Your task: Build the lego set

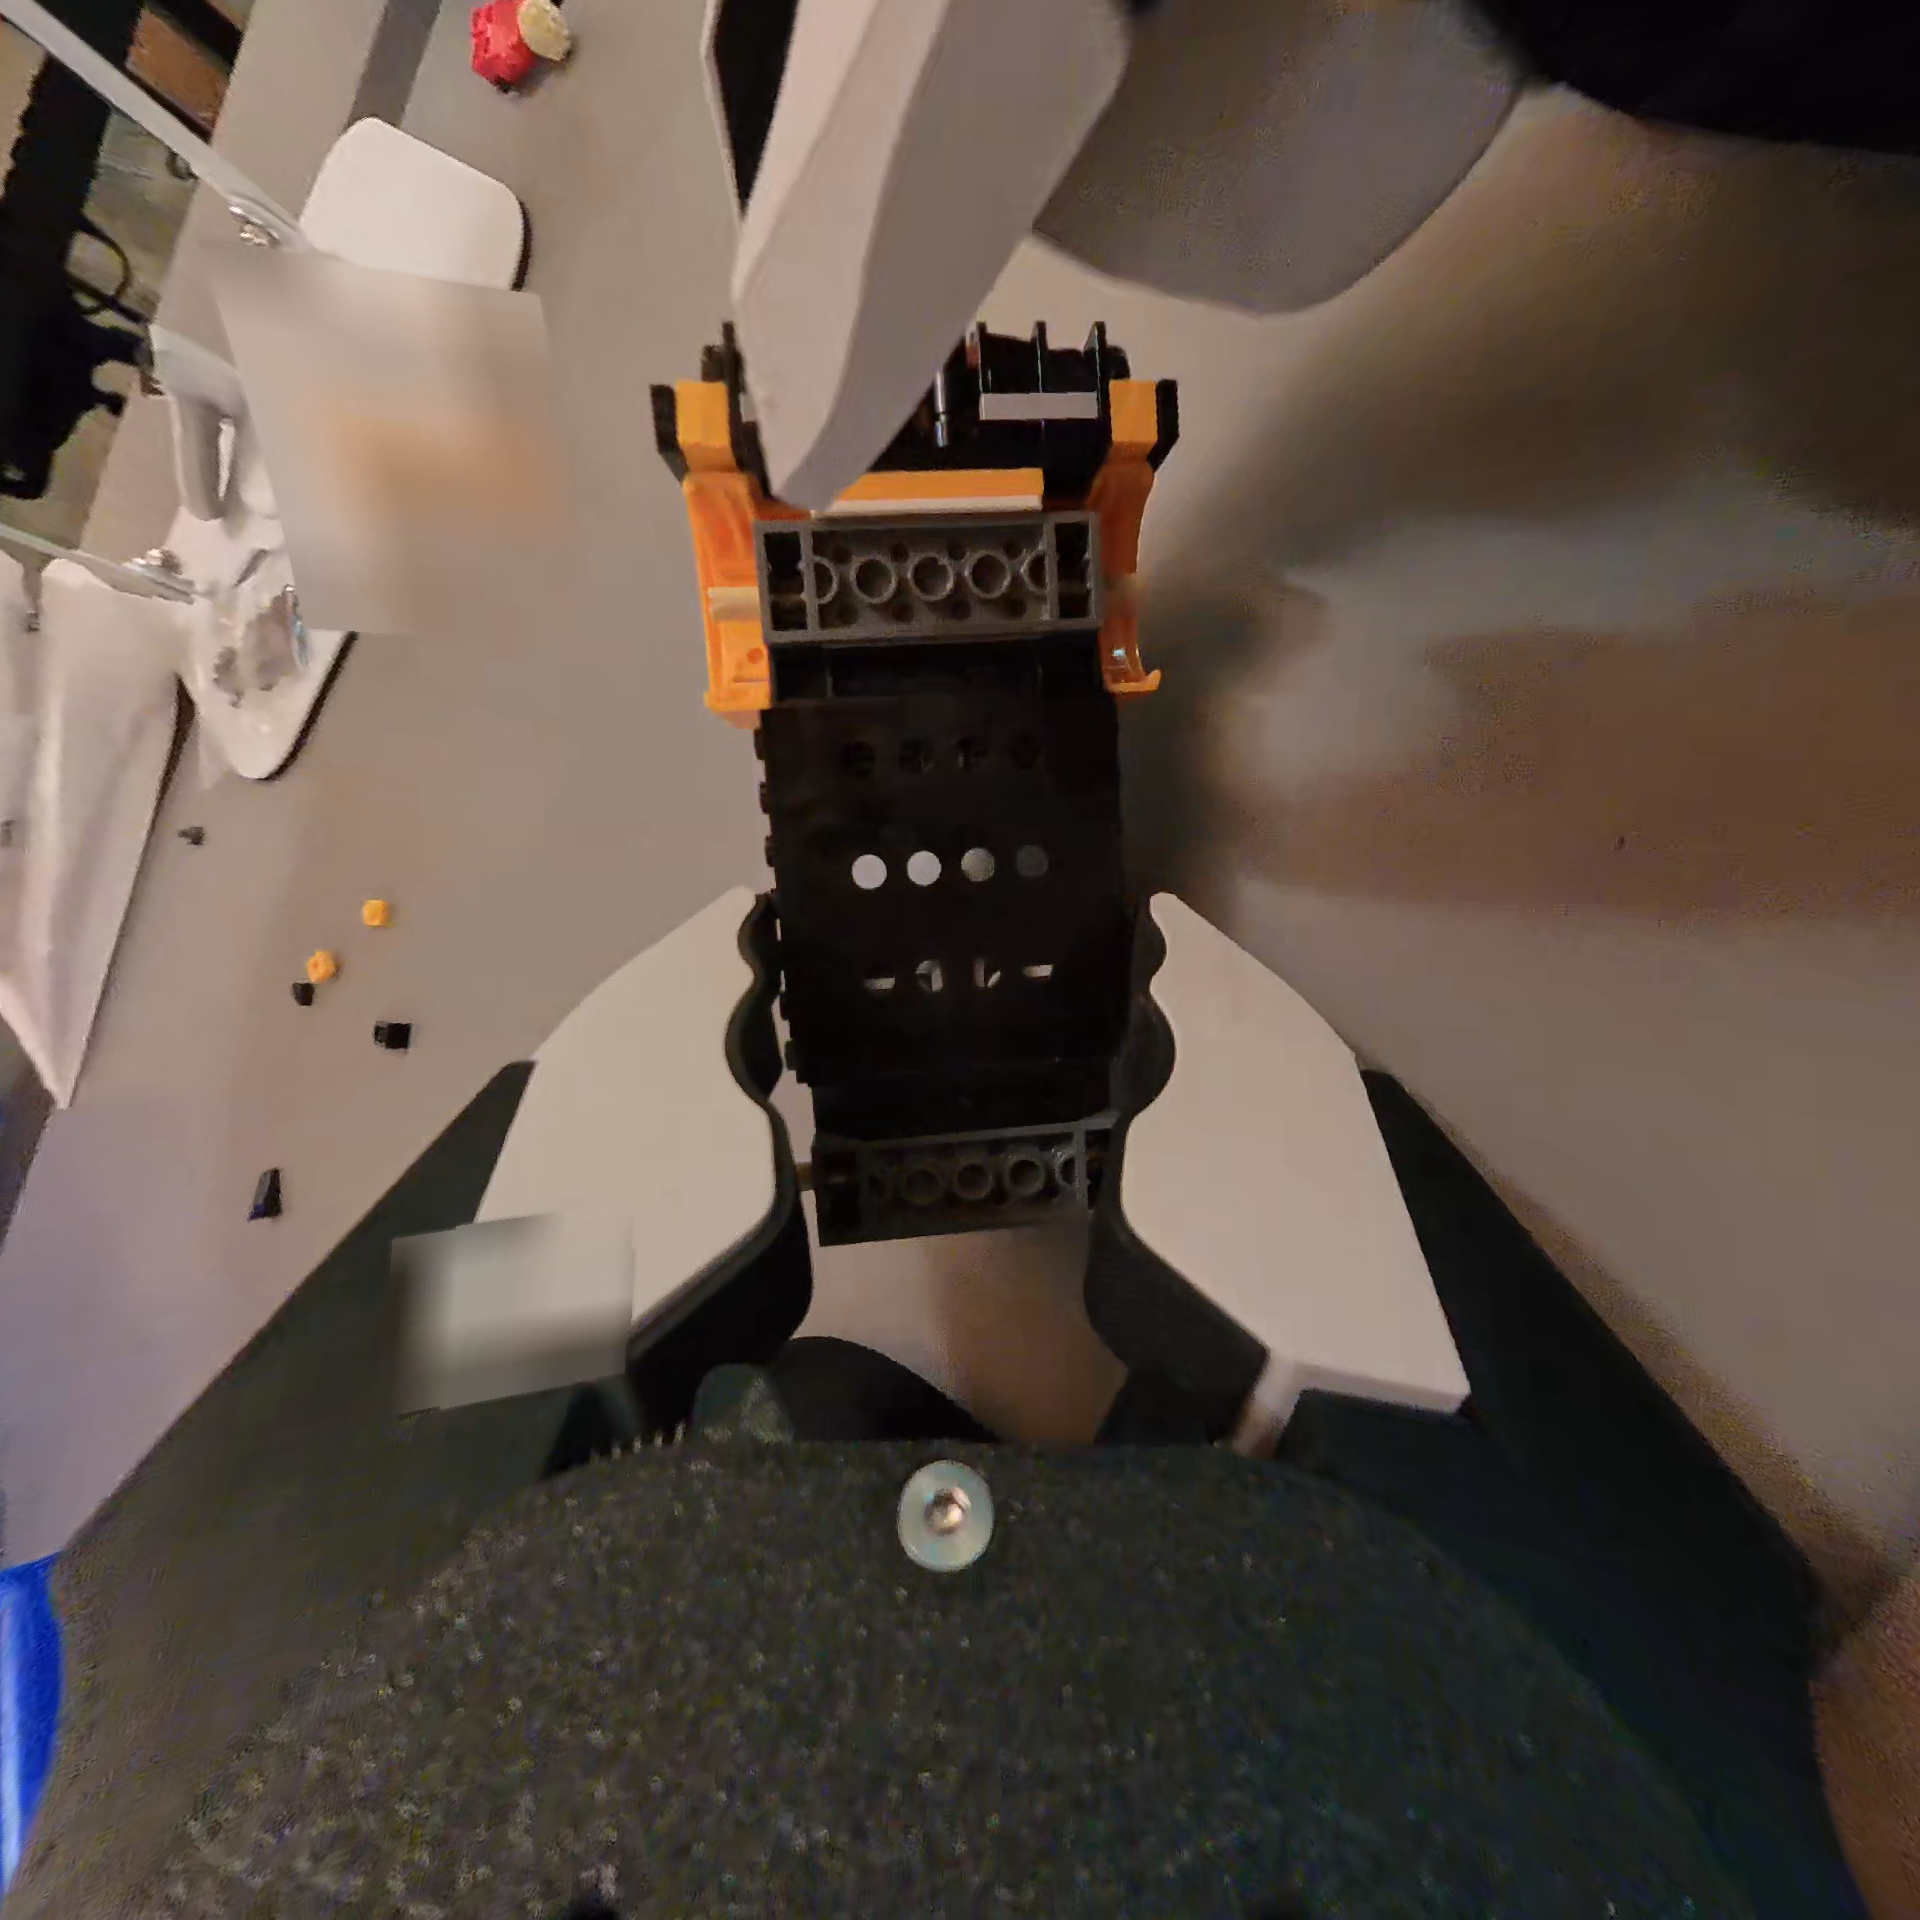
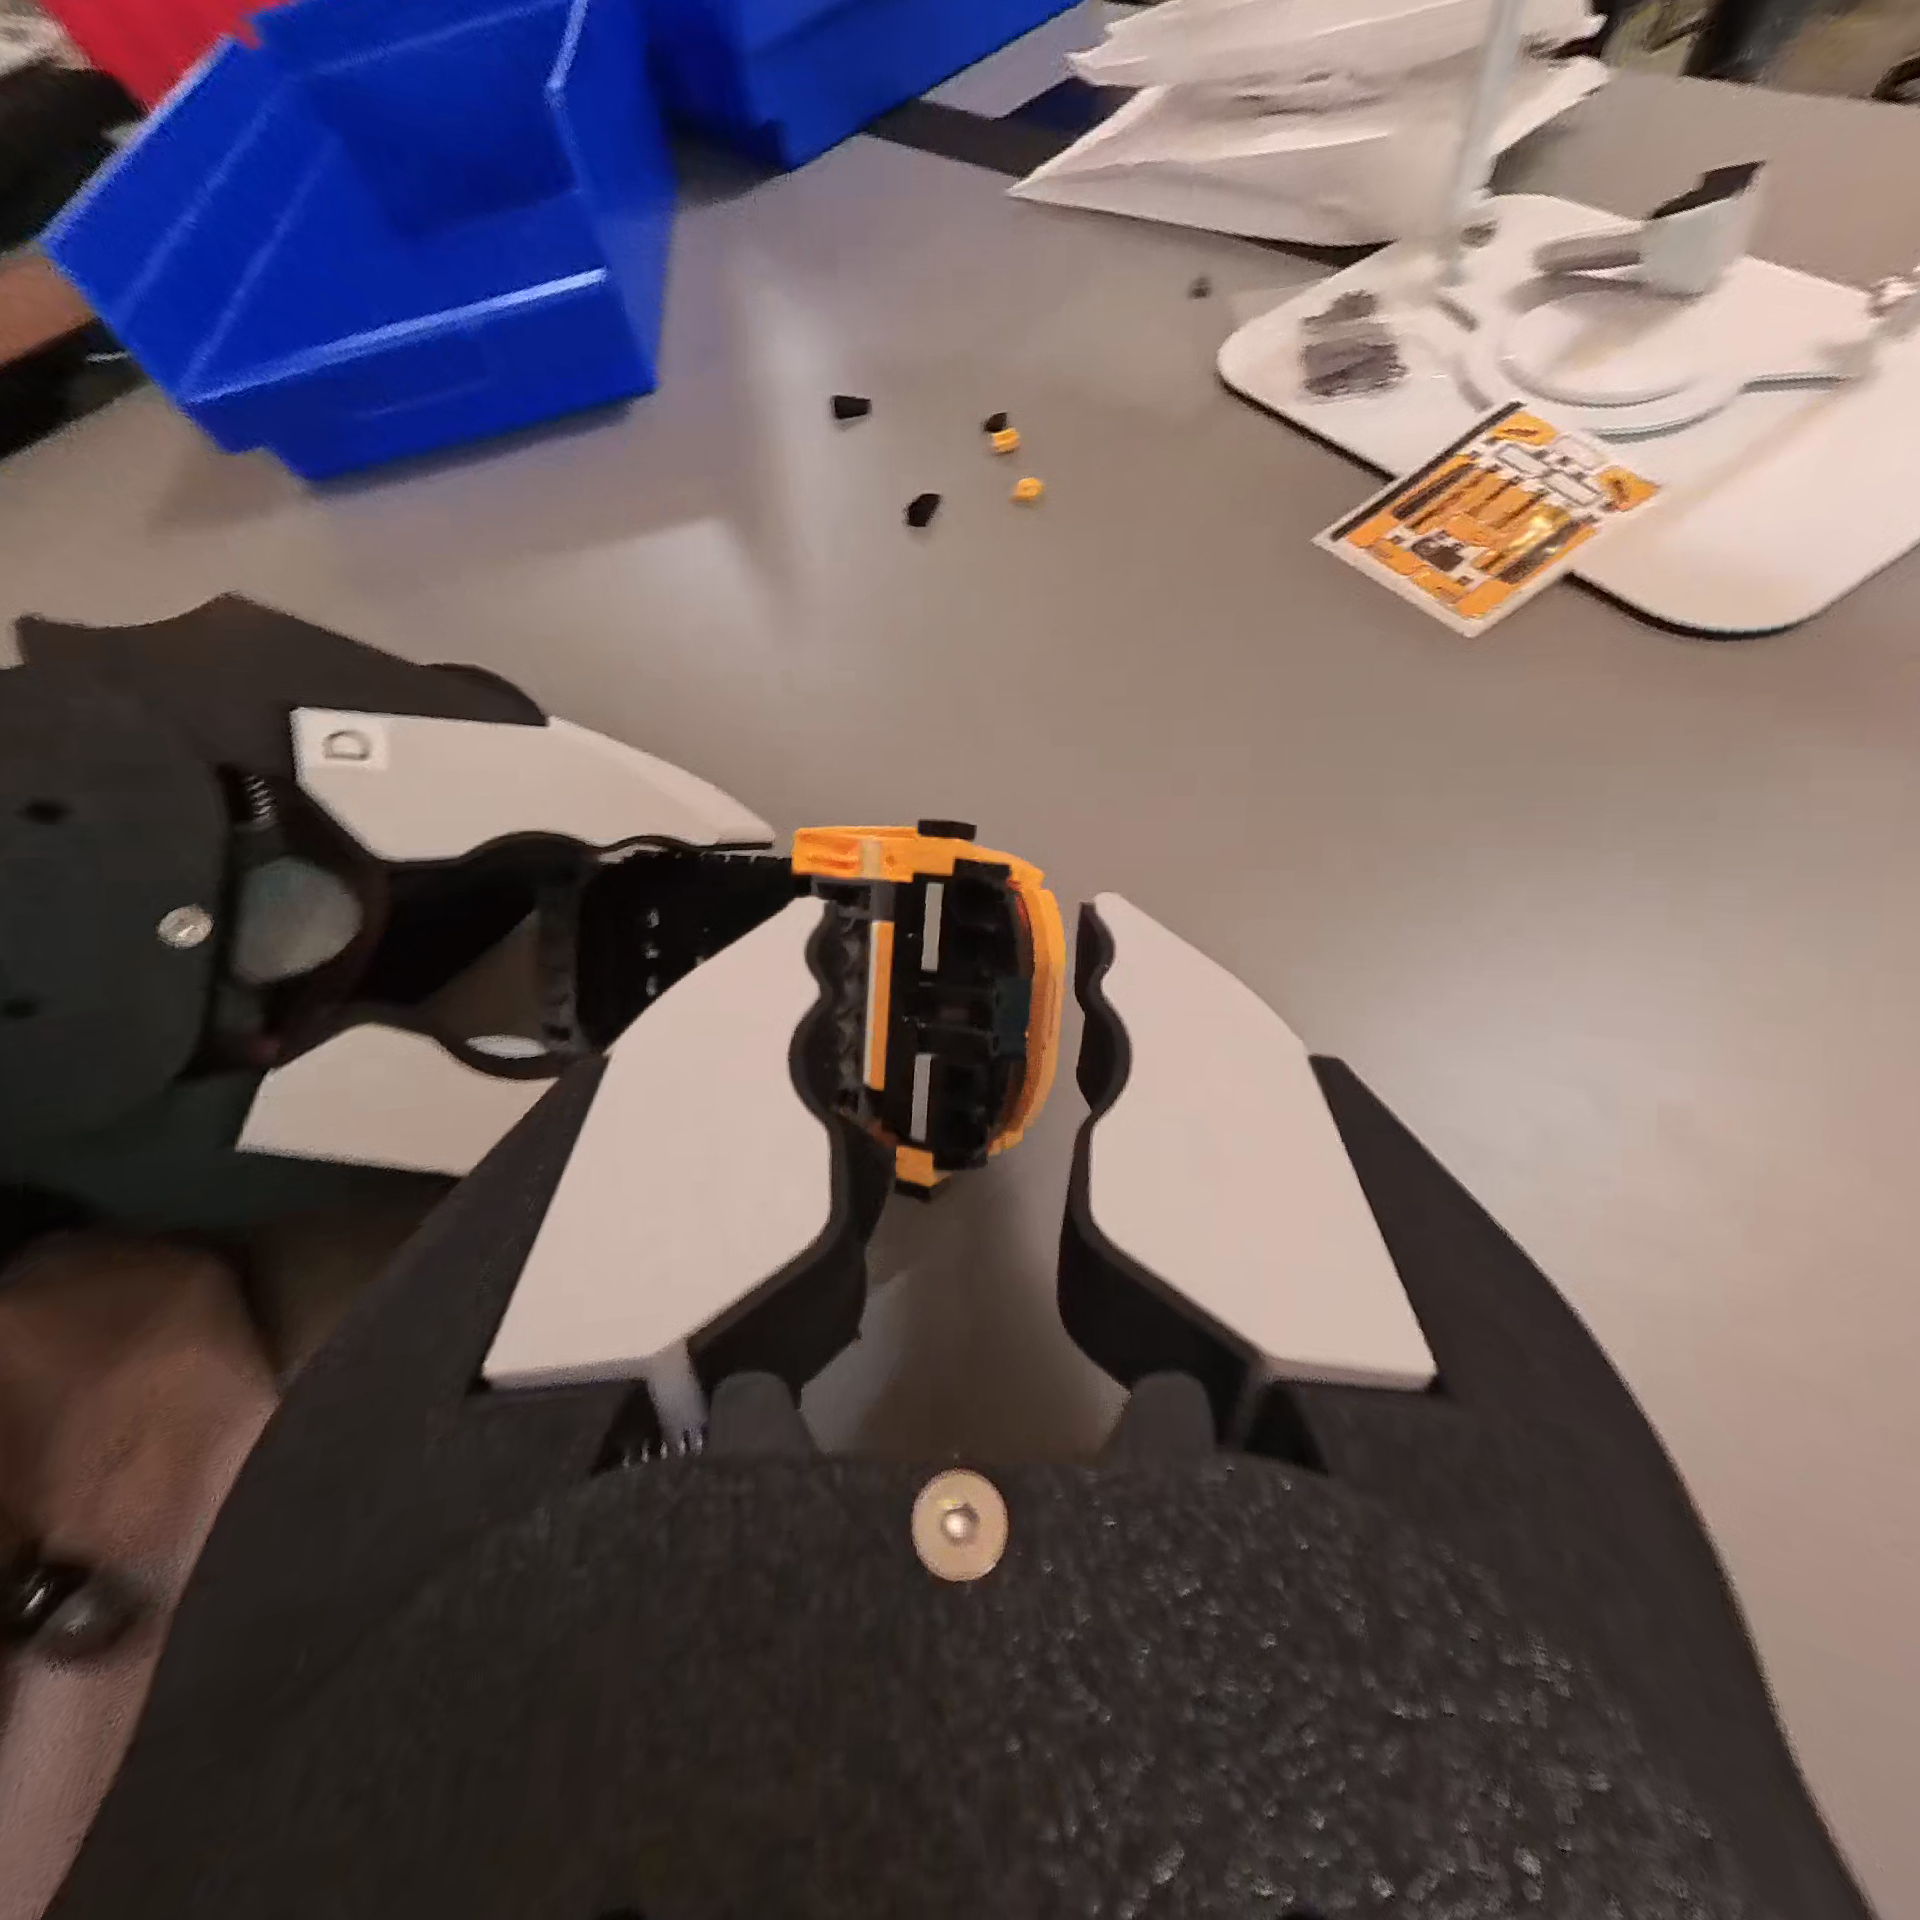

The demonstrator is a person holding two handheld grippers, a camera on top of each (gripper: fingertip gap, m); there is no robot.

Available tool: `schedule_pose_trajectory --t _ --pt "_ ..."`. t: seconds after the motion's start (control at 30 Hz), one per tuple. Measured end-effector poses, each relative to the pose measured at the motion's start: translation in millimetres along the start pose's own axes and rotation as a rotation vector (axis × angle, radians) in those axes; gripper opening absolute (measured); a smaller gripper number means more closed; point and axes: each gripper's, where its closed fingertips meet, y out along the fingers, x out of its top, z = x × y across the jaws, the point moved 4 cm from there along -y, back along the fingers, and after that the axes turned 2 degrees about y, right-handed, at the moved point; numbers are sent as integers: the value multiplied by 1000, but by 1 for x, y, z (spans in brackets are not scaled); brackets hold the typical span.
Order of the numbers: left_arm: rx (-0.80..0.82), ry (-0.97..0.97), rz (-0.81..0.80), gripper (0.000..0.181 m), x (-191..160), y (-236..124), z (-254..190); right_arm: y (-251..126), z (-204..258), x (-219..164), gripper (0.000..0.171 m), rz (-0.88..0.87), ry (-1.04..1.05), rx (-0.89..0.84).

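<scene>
Left gripper (image 1: 951, 1023) jaws clamp the black rear of the lego car (image 1: 940, 790) off the desk (image 2: 1351, 831), long axis along its fingers. Right gripper (image 2: 940, 1023) jaws wide, straddling the orange nose crosswise; left finger touching, right one clear

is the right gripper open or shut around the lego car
Open. In the right wrist view the right gripper has one finger against the lego car; a gap shows at the other.

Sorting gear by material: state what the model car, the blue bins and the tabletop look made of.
Model car: moulded hard plastic, semi-gloss; sharp studs and round holes show underneath, orange and black.
Blue bins: rigid plastic, likely; smooth walls with bright highlights on the edges.
Tabletop: matte grey, probably laminate; flat, with soft reflections and no grain.
</scene>
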Motion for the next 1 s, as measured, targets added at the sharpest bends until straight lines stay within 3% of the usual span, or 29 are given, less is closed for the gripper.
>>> schedule_pose_trajectory --t 0.27,0.63,1.0 --pt "64 51 19 63 1 -3 -2 10 3 -9 30 66 -10 -80" --pt "64 62 19 63 2 -3 -3 9 -2 -2 20 65 34 -26" --pt "64 96 22 62 3 -3 -5 16 -5 -8 19 121 19 -58"
